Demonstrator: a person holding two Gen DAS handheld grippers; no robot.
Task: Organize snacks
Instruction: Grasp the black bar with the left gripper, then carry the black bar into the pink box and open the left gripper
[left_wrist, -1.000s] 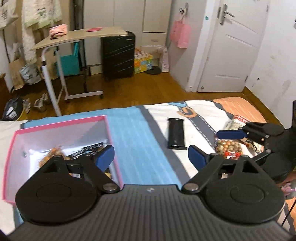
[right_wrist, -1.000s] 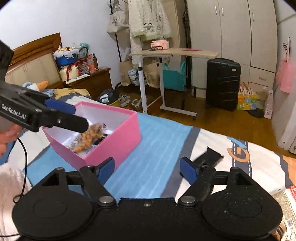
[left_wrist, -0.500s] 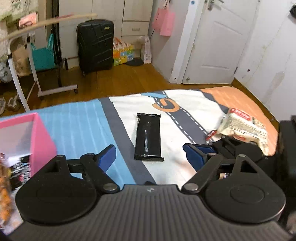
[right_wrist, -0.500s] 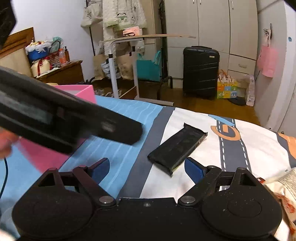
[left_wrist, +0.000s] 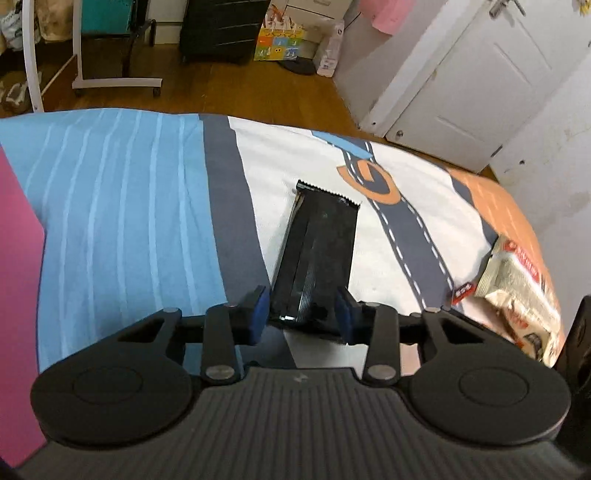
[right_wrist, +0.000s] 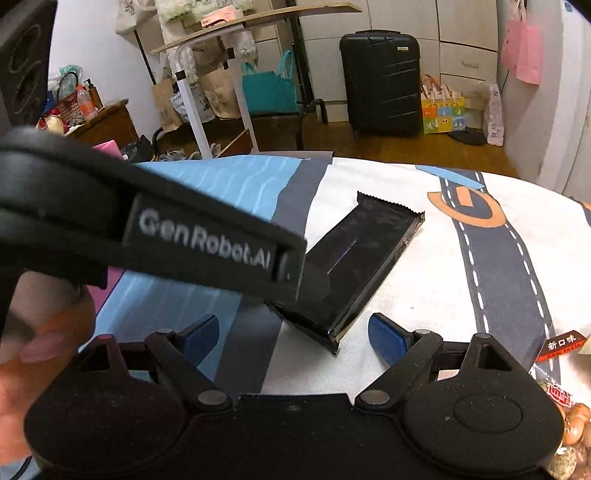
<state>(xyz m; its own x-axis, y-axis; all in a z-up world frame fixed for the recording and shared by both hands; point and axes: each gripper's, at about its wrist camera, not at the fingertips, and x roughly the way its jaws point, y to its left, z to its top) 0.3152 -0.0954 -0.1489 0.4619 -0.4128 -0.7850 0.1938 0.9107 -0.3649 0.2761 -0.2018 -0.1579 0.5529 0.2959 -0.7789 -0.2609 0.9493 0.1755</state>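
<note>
A long black snack pack lies on the bedspread; it also shows in the right wrist view. My left gripper has its blue pads against both sides of the pack's near end, shut on it. In the right wrist view the left gripper's black body crosses over that pack. My right gripper is open and empty, just short of the pack's near corner. The pink box is at the far left edge.
A white snack bag and a small red packet lie at the right on the bedspread. A bag of nuts lies by my right gripper. Beyond the bed edge are wood floor, a rolling table and a black suitcase.
My left gripper has moved away from the pink box to the right and forward, down onto the black pack, and its jaws have narrowed onto it. My right gripper has stayed open and edged closer.
</note>
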